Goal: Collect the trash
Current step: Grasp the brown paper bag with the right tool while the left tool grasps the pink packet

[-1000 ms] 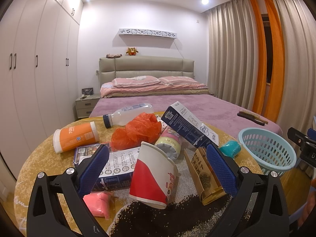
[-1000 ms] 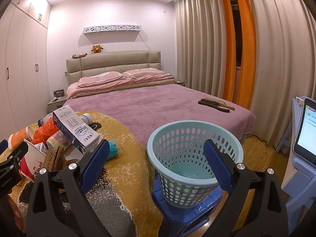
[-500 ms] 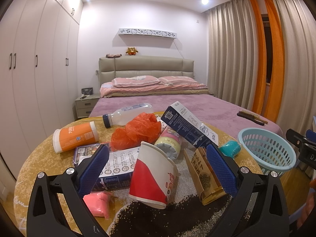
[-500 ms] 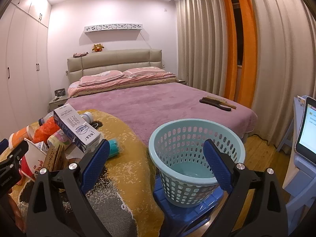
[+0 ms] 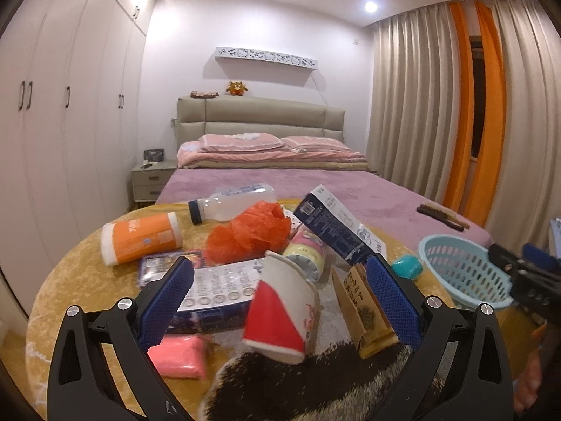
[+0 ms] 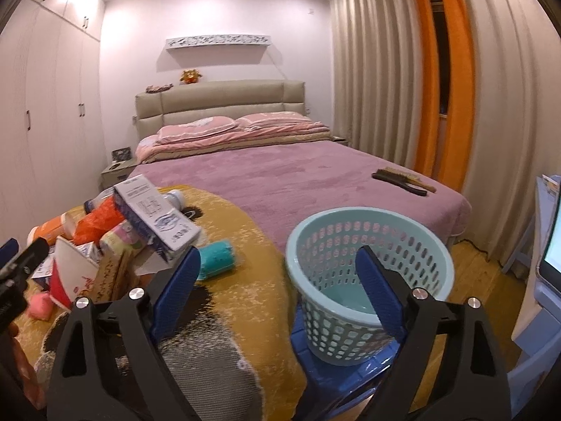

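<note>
Trash is heaped on a round table under a yellow cloth (image 5: 70, 280). A red-and-white paper cup (image 5: 280, 312) lies tipped over, framed by my left gripper (image 5: 278, 266), which is open and touches nothing. Around the cup lie an orange plastic bag (image 5: 245, 235), a clear bottle (image 5: 231, 203), an orange canister (image 5: 140, 236), a blue-and-white carton (image 5: 336, 228), a brown paper packet (image 5: 361, 301), a pink packet (image 5: 178, 354) and a teal roll (image 6: 215, 258). My right gripper (image 6: 277, 256) hovers between the table edge and a pale blue basket (image 6: 368, 245); its jaws are closing with nothing between them.
The basket stands on a blue stool (image 6: 343, 379) right of the table. A bed with a purple cover (image 6: 298, 175) lies beyond, with brushes (image 6: 403, 182) on it. White wardrobes (image 5: 52, 122) line the left wall, curtains (image 6: 385, 70) the right. A lit screen (image 6: 550, 245) stands far right.
The right wrist view has swung a little to the left, showing more of the trash pile, and its fingers stand slightly closer together. The left gripper has not moved.
</note>
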Demonstrator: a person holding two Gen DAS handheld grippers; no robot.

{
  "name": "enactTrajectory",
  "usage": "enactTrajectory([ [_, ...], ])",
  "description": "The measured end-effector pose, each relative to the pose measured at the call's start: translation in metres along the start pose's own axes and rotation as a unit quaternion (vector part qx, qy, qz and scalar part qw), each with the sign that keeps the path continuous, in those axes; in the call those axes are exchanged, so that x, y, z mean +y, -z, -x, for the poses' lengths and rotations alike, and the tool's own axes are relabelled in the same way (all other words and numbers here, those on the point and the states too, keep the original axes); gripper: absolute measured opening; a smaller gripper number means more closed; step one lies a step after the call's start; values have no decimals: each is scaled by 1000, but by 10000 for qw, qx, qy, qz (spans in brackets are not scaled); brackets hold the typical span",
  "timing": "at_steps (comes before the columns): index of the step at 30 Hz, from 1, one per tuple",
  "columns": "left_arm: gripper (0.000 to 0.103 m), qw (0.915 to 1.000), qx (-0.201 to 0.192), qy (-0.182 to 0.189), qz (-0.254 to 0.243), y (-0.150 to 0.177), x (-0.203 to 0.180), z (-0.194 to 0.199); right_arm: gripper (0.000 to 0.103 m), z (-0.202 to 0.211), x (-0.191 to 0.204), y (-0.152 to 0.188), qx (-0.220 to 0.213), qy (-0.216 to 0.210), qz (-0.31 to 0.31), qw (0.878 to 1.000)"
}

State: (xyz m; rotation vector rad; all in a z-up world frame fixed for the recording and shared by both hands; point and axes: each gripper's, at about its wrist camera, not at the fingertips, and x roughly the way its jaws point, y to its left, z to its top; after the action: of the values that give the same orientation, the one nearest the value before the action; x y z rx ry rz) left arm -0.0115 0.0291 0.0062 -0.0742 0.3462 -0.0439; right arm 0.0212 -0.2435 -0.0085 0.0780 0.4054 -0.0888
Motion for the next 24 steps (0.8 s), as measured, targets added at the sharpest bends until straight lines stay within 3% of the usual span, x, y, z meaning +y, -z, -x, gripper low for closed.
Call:
enactTrajectory([
  [4, 96, 9999, 127, 32, 32, -8, 22, 15, 80, -5, 15, 1, 178, -328, 39, 9993],
  [7, 96, 9981, 568, 192, 155, -5, 44, 15, 80, -6, 35, 4, 316, -652, 178, 9972],
  [13, 95, 9918, 1211, 120, 380, 17, 81, 6, 80, -20, 72, 9, 905, -1371, 202, 9862],
  [15, 95, 9878, 1457, 348, 434, 22, 87, -1, 80, -23, 85, 13, 1061, -1510, 236, 9825],
  [21, 94, 9784, 2031, 379, 112, 31, 91, -25, 80, -32, 115, 28, 1519, -1634, 403, 9740],
  [24, 84, 9715, 2330, 360, 225, 35, 91, -39, 79, -43, 125, 32, 1668, -1471, 530, 9735],
])
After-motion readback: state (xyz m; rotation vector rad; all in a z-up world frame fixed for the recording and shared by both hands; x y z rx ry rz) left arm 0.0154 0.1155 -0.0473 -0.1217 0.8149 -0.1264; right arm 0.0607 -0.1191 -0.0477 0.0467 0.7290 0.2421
